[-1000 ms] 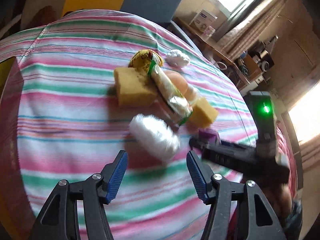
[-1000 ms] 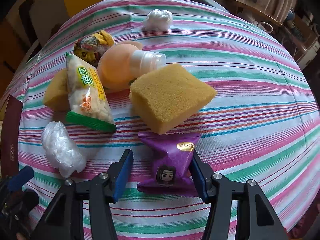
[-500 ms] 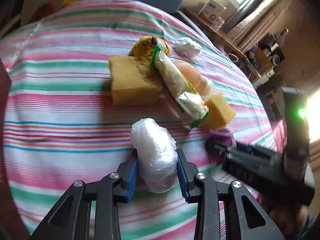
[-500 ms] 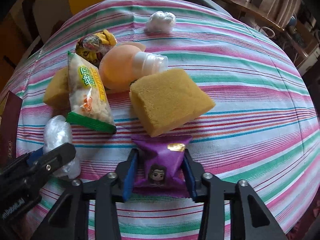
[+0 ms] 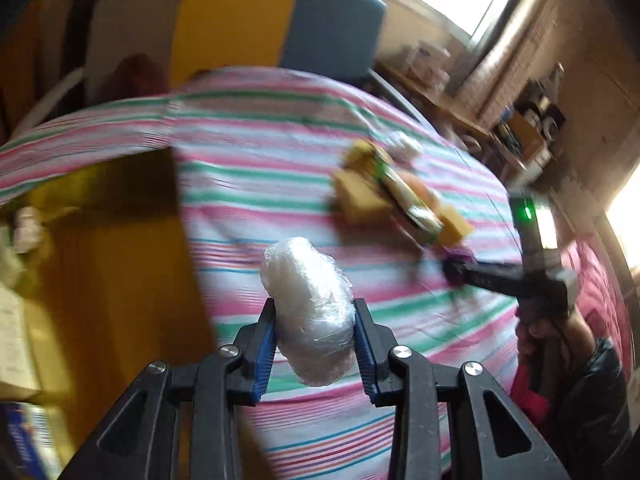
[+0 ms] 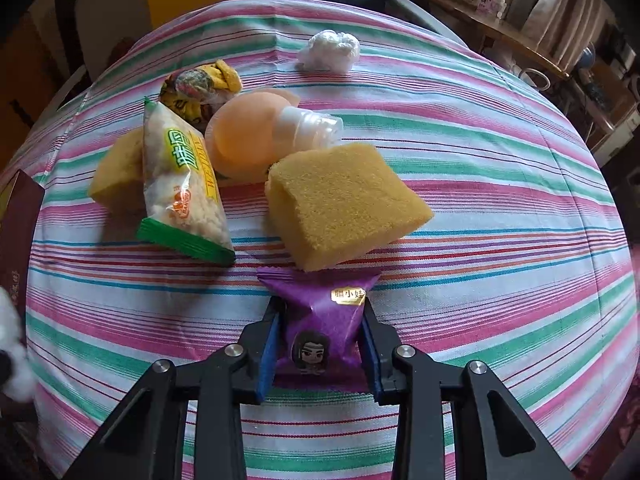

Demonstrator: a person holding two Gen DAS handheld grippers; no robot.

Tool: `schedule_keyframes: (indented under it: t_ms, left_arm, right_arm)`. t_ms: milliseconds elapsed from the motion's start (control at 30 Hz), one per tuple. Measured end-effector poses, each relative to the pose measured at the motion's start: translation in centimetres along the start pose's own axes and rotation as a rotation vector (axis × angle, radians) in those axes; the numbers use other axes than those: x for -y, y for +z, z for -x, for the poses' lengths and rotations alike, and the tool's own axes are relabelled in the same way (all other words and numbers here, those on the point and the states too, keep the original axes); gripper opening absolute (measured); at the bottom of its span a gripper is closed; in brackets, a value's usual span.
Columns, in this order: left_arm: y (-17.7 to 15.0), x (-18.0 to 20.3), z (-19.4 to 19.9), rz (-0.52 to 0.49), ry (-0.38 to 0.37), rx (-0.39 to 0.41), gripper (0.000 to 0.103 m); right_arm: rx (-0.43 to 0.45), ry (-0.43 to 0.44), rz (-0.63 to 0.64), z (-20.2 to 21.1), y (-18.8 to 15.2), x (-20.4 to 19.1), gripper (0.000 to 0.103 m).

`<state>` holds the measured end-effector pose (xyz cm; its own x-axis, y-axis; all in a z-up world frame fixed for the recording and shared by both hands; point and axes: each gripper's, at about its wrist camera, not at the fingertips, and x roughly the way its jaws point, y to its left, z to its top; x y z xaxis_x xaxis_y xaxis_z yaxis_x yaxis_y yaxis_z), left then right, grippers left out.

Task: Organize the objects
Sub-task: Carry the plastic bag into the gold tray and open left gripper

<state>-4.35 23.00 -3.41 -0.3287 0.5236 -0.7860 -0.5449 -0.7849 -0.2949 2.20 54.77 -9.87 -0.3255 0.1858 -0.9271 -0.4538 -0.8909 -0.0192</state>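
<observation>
Left wrist view: I see the far pile (image 5: 400,200) motion-blurred. Right wrist view: I see a white bundle (image 6: 12,356) cut off at the left edge.

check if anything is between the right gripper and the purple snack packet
Nothing is: the right gripper has just been closing and its pads press both sides of the purple snack packet. A yellow sponge touches the packet's far edge.

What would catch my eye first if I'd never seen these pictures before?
Probably the two black grippers, each clamped on something: the left gripper holds a white plastic-wrapped bundle above the striped tablecloth, and the right gripper pinches a purple snack packet. Just beyond it lies a big yellow sponge.
</observation>
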Motion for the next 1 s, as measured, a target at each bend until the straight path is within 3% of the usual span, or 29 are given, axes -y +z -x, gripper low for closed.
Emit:
schedule_keyframes:
  t_ms: [133, 267, 433, 633, 767, 1000]
  left_arm:
    - [1.3, -5.3, 1.2, 0.056, 0.122, 0.031, 0.035]
    - [2.7, -11.6, 0.0, 0.126, 0.237, -0.013, 0.035]
    - [4.0, -16.5, -2.3, 0.191, 0.299, -0.057, 0.035]
    - [5.7, -19.0, -4.4, 0.175, 0.387, -0.051, 0.037]
    - [6.5, -19.6, -4.9, 0.192, 0.418, -0.059, 0.045]
    - [4.8, -18.6, -1.5, 0.184, 0.411, 0.004, 0.057]
  right_arm:
    - [0.005, -0.009, 0.006, 1.1, -1.0, 0.8, 0.035]
    - [0.008, -0.019, 0.015, 0.6, -0.9, 0.7, 0.035]
    - [0.011, -0.030, 0.023, -1.0, 0.3, 0.1, 0.035]
    - [0.014, -0.029, 0.029, -1.1, 0.4, 0.0, 0.035]
    - [0.017, -0.026, 0.029, -1.0, 0.4, 0.1, 0.035]
    - [0.019, -0.019, 0.020, -0.8, 0.4, 0.1, 0.036]
